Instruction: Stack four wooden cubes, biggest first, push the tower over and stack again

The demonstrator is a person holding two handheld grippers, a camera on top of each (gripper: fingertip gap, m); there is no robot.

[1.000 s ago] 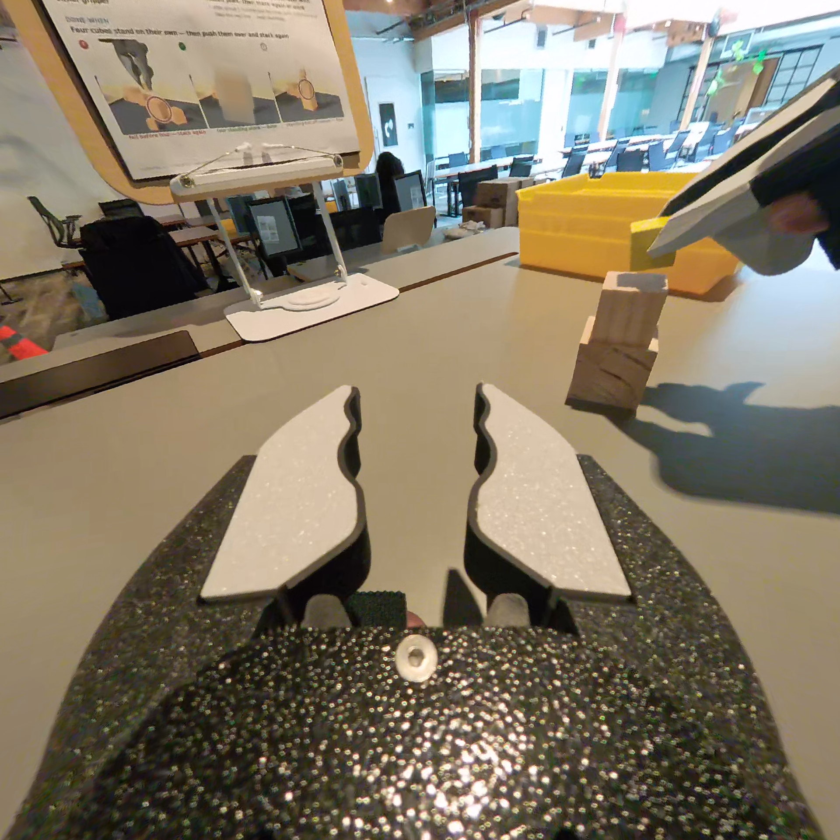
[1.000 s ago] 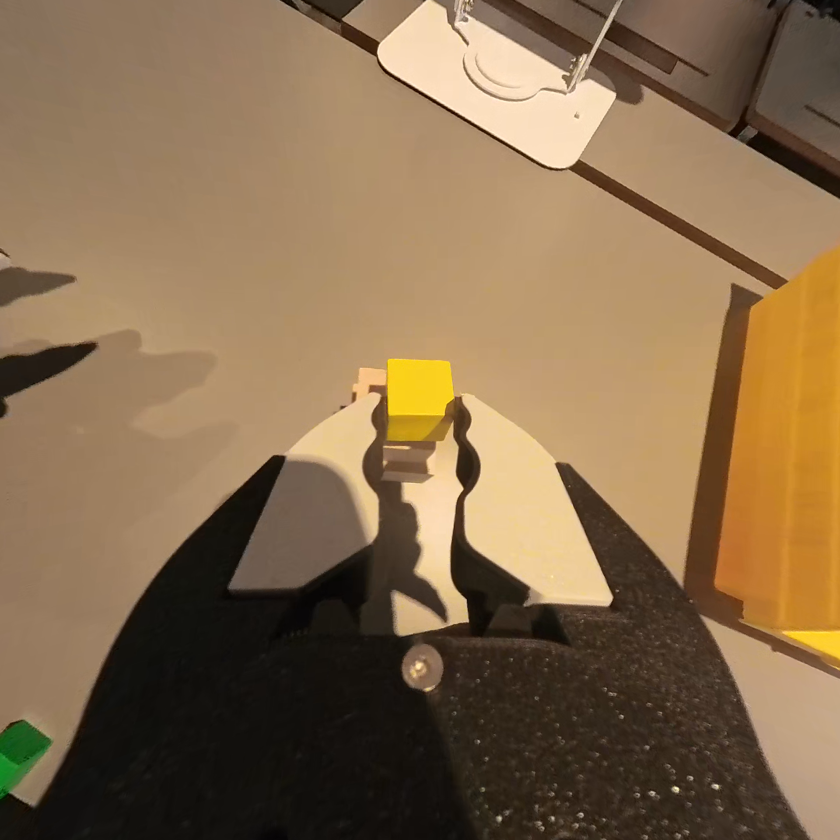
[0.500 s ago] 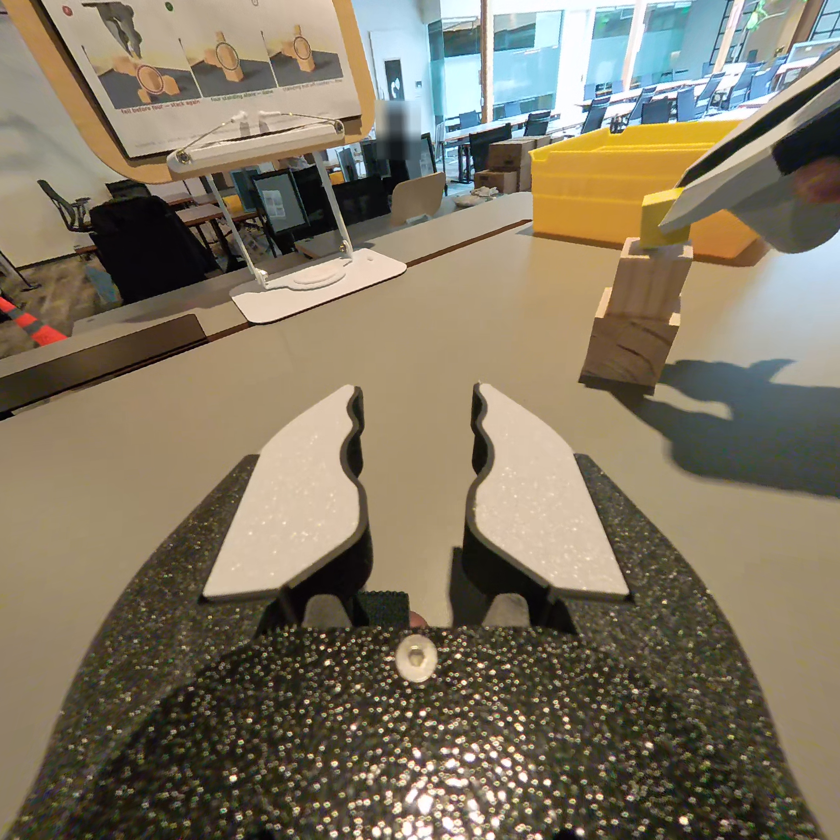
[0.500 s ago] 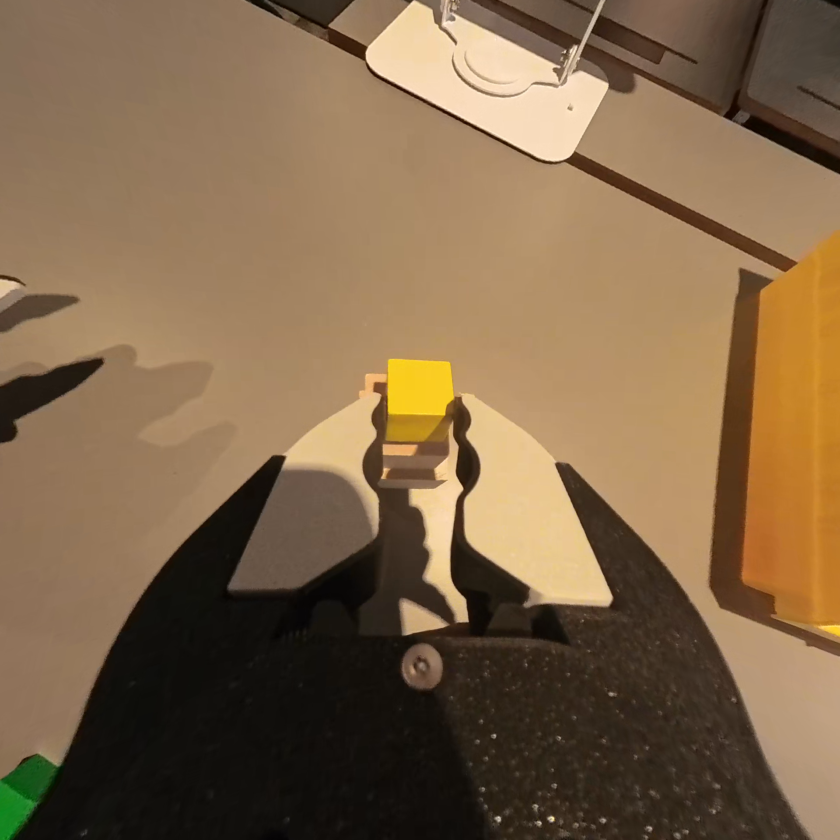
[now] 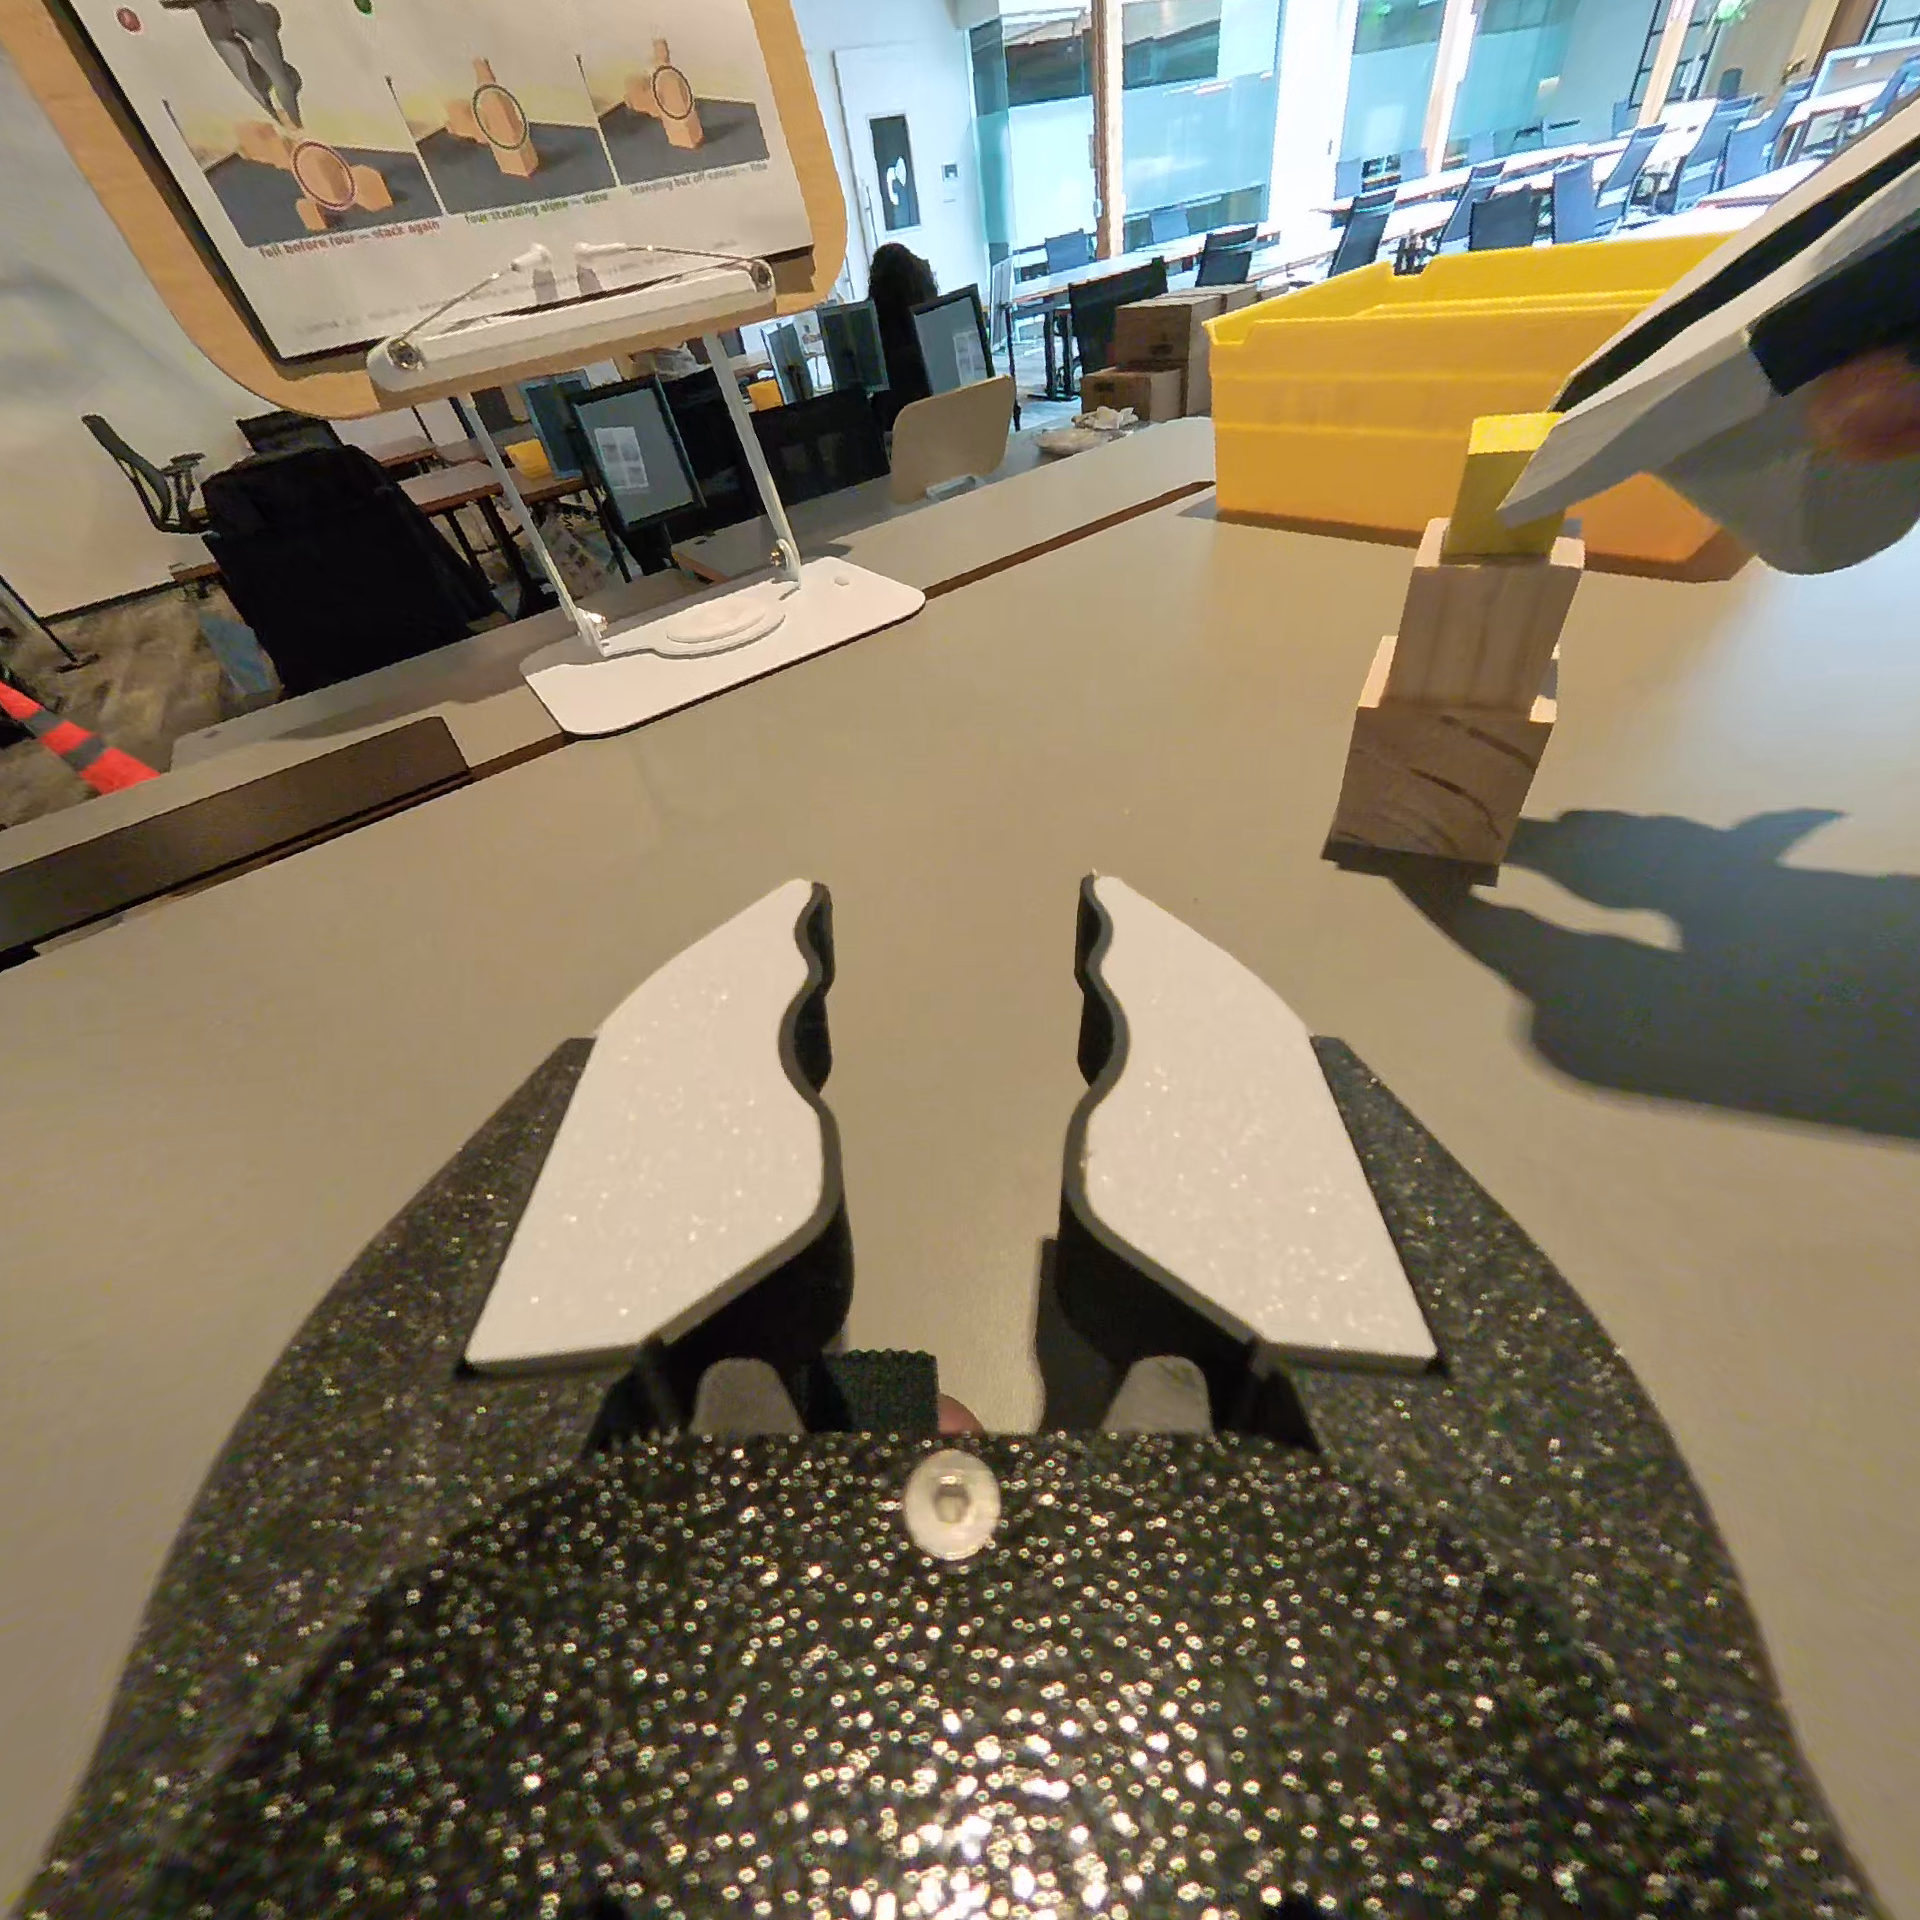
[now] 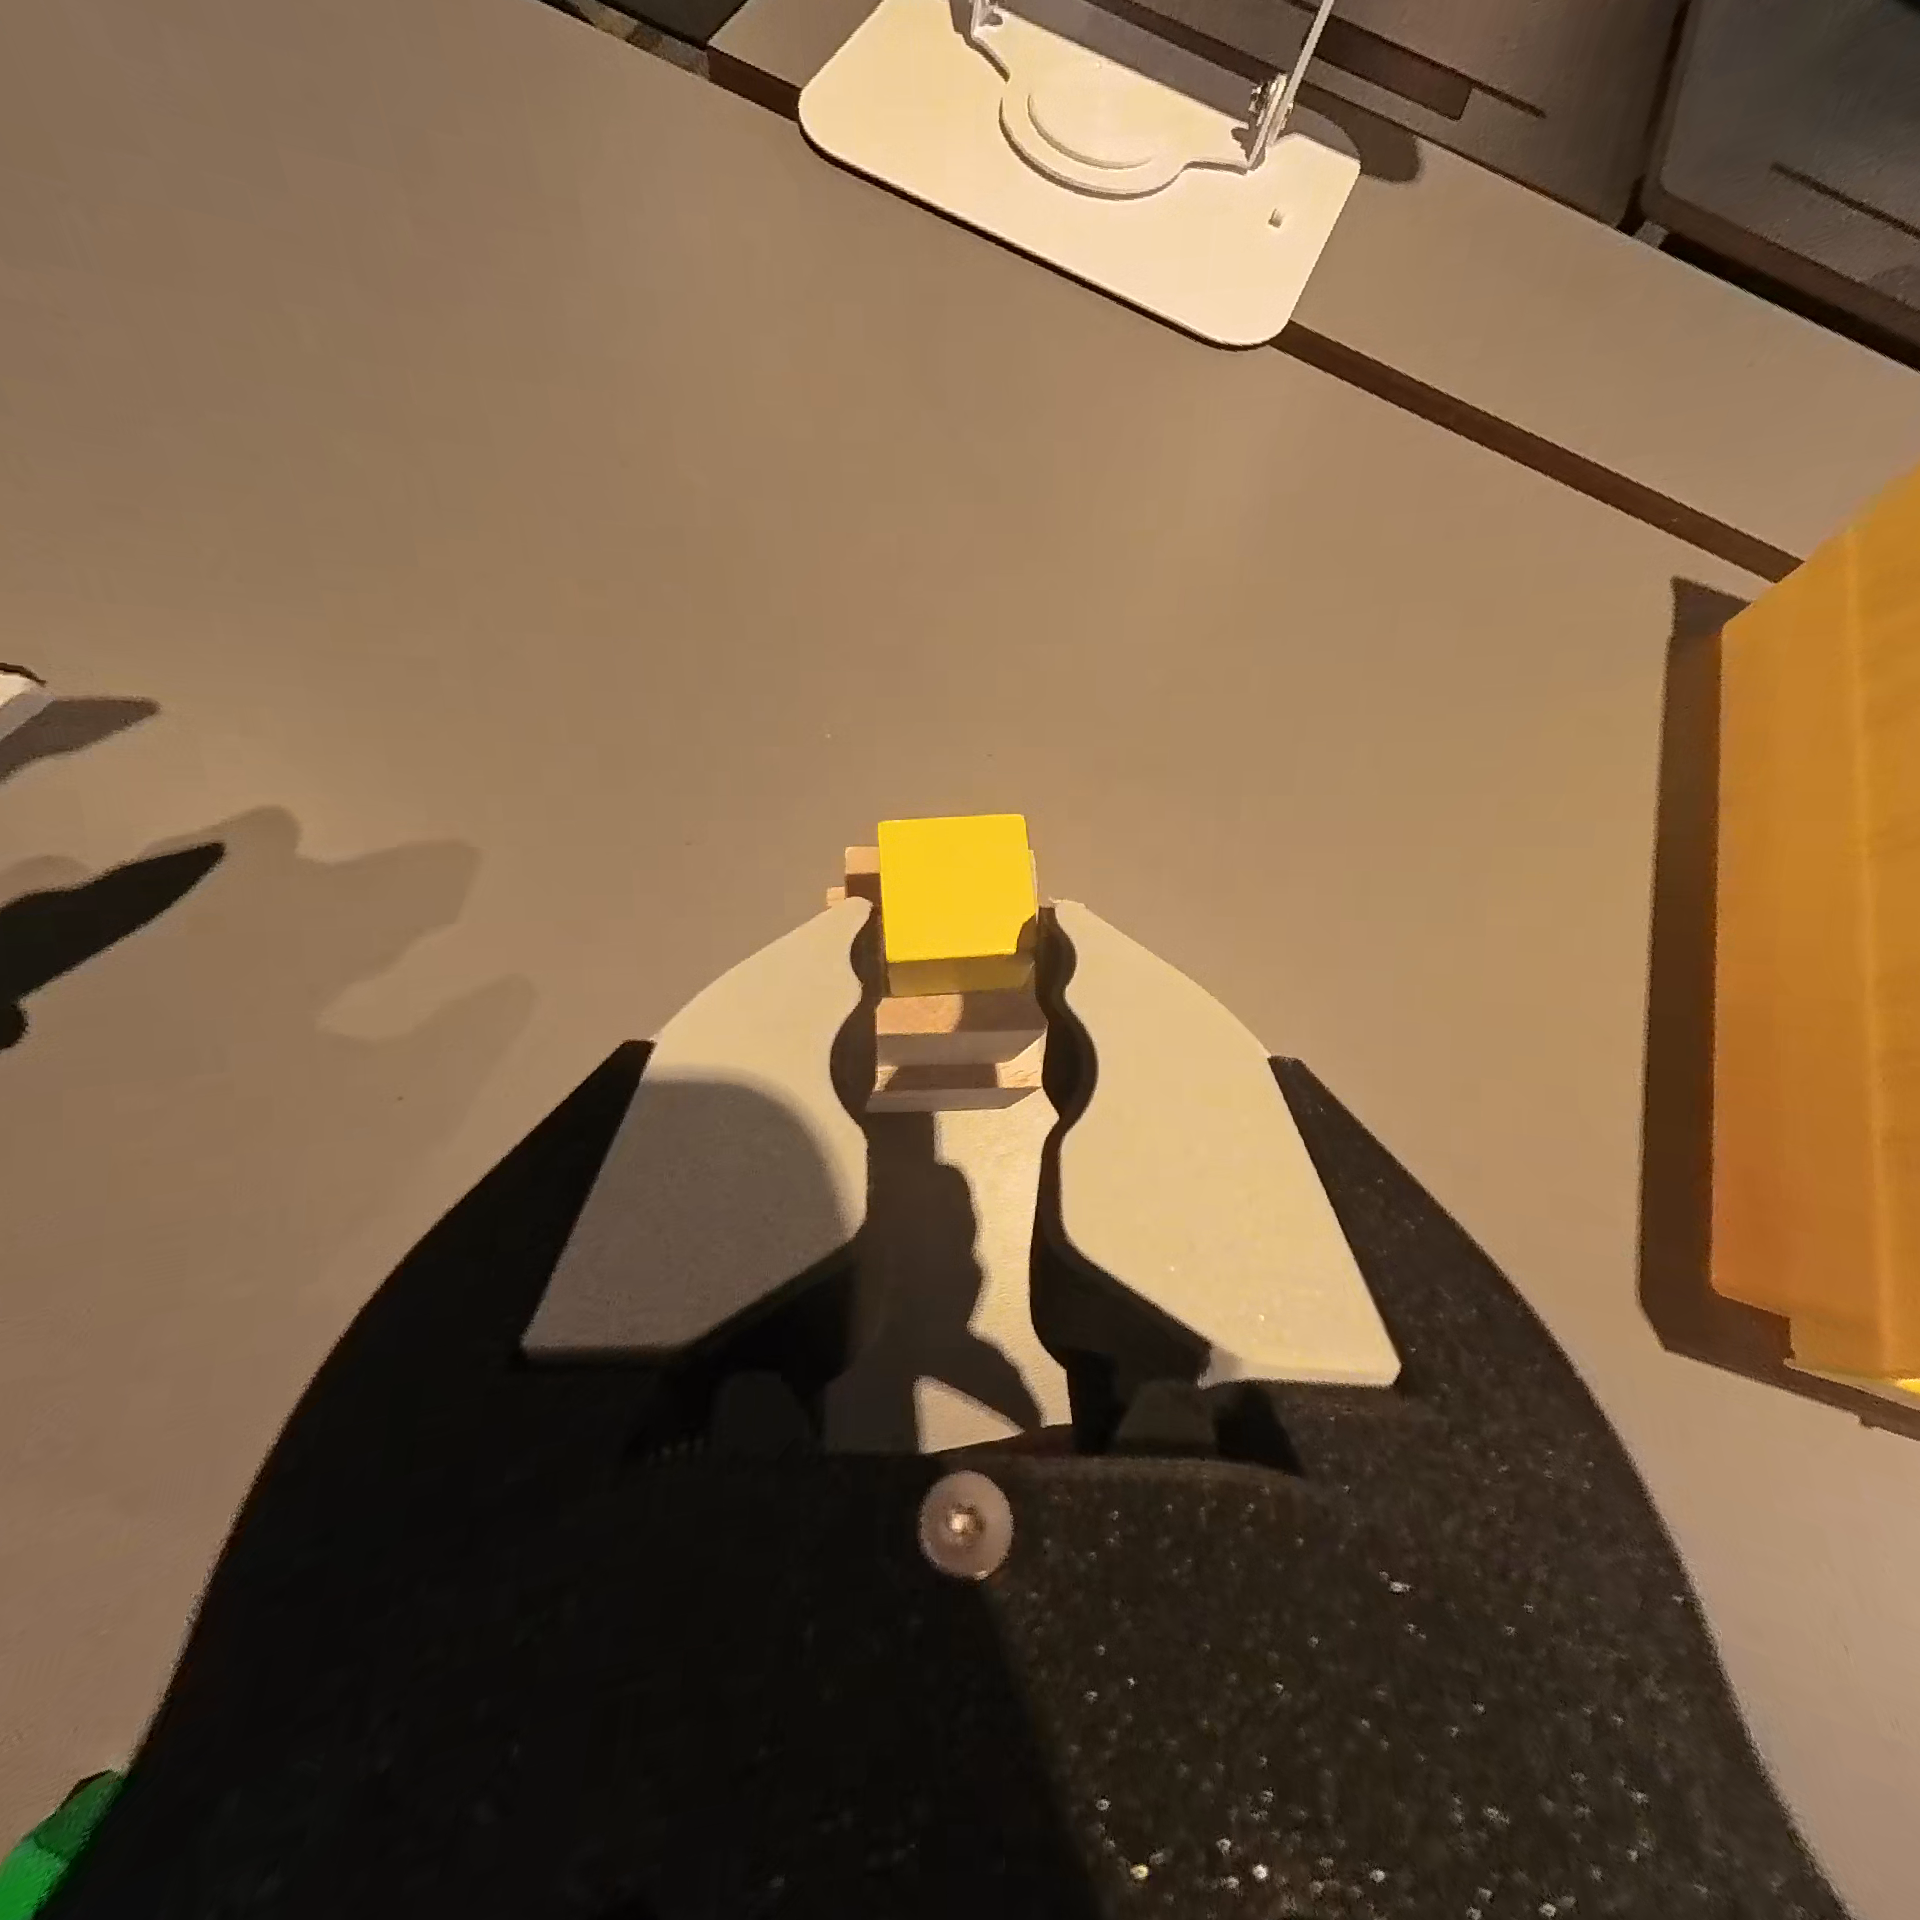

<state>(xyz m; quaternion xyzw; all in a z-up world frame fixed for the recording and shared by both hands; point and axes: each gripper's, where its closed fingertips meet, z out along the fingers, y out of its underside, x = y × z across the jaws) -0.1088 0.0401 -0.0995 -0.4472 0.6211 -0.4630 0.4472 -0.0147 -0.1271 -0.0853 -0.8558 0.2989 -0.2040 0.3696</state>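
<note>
Room, left wrist view: an open office with desks, chairs and glass walls is seen behind a wide grey table point(image 5: 727, 883).
Left gripper point(image 5: 951, 914): held low over the bare grey table, its two pale fingers set apart with nothing between them.
Tower, left wrist view: a large plain wooden cube point(image 5: 1439, 774) is stood on the table at right, a medium plain wooden cube point(image 5: 1486, 634) is set on top of it, and a small yellow wooden cube point(image 5: 1496, 494) is seated on that.
Right gripper, left wrist view: reached in from the upper right, one pale finger point(image 5: 1621, 436) laid against the small yellow wooden cube.
Background items, left wrist view: a white stand with a picture board point(image 5: 665, 644) is placed at the far table edge, and a yellow plastic bin point(image 5: 1382, 384) is stood behind the tower.
Surface, right wrist view: the same grey table is looked down on in warmer, dimmer light.
Right gripper point(image 6: 956, 914): the fingers are closed against the two sides of the small yellow wooden cube, which is seen resting on the stack below.
Stack, right wrist view: the edges of the two plain cubes are seen stepped out beneath the yellow one.
Green block point(image 6: 52, 1860): a small green block is glimpsed at the lower left corner, well apart from the tower.
Bin, right wrist view: the yellow plastic bin is cut off at the right edge.
</note>
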